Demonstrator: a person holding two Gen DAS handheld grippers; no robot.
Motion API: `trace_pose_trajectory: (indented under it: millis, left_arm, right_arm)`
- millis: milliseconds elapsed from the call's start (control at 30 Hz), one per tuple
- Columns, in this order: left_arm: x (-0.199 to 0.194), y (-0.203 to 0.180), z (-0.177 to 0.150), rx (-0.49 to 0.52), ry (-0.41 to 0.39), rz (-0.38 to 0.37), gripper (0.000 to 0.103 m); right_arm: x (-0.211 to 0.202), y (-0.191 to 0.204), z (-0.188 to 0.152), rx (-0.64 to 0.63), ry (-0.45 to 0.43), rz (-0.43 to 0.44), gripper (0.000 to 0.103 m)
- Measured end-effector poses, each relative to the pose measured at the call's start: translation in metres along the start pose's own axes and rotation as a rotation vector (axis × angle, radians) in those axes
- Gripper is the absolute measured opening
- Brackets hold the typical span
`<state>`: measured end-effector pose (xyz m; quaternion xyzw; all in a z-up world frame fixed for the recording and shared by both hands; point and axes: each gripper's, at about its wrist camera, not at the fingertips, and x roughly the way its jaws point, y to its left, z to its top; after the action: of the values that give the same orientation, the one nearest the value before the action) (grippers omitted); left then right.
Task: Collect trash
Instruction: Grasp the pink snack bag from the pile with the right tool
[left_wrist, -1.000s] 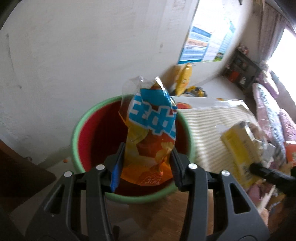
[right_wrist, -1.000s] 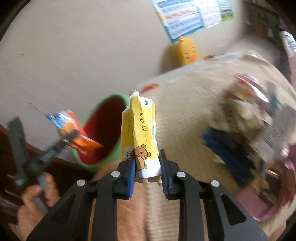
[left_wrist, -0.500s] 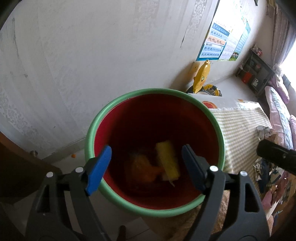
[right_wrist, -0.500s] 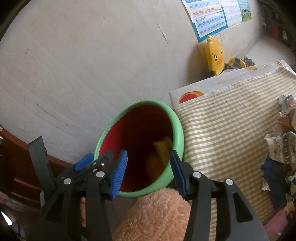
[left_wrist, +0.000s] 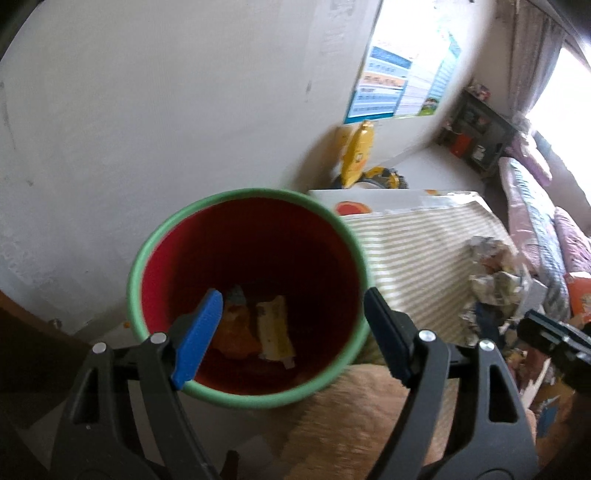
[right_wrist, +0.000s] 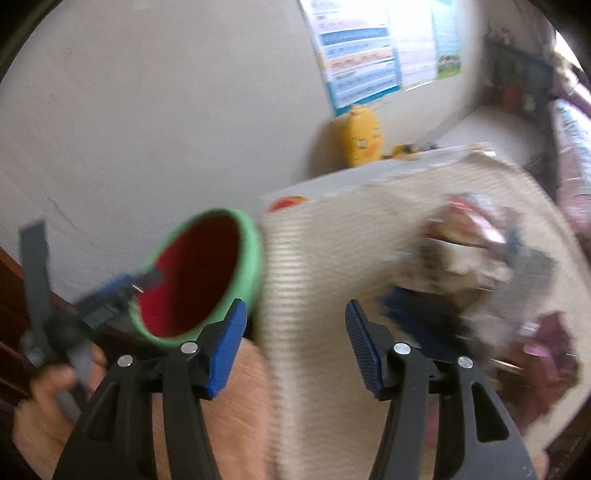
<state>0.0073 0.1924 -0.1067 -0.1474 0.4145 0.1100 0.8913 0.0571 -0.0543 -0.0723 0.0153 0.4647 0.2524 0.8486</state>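
I see a pale plastered wall (left_wrist: 166, 110) filling the upper left of both views, with a blue-and-white poster (left_wrist: 399, 88) at upper centre-right and a yellow duck-shaped toy (right_wrist: 360, 134) standing below it on the floor. A table under a striped cloth (left_wrist: 417, 251) runs across the right half; a heap of crumpled paper and wrappers (left_wrist: 495, 280) lies at its right end, blurred in my right wrist view. A fuzzy tan fabric (left_wrist: 354, 410) sits at the bottom centre.

The red bin with a green rim (left_wrist: 251, 195) stands just left of the table's edge. At its bottom lie an orange snack bag (left_wrist: 236, 332) and a yellow carton (left_wrist: 275, 332), side by side and touching.

My left gripper (left_wrist: 291, 332) hovers above the bin's mouth, its jaws spread wide with nothing between them. My right gripper (right_wrist: 295, 339) hangs over the cloth's near edge; its jaws have just been opening and hold nothing. In the right wrist view a hand (right_wrist: 48, 417) grips the left tool at lower left.
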Motion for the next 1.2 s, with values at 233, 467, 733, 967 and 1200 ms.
trace_pose_trajectory:
  millis: [233,467,733,967,1200]
  left_arm:
    - [-0.011,-0.051,-0.006,0.076,0.016,-0.093,0.076]
    - [-0.019,-0.123,-0.032,0.238,0.059,-0.208,0.076]
    - [-0.027,-0.200,-0.074,0.578,0.096,-0.294,0.076]
    - [-0.012,-0.259,-0.093,0.747,0.149,-0.339,0.076]
    - [0.013,-0.322,-0.106,0.997,0.188,-0.363,0.069]
  right_arm:
    - [-0.040,-0.104,-0.035,0.054,0.010,-0.254,0.056]
    - [-0.040,-0.177,-0.065,0.068,0.092,-0.341,0.077]
    - [-0.023,-0.206,-0.072,0.092,0.096,-0.284,0.046]
    - [-0.047,-0.229,-0.081,0.273,0.010,-0.166,0.010]
    - [-0.077,-0.246,-0.091,0.382,-0.041,-0.147,0.005]
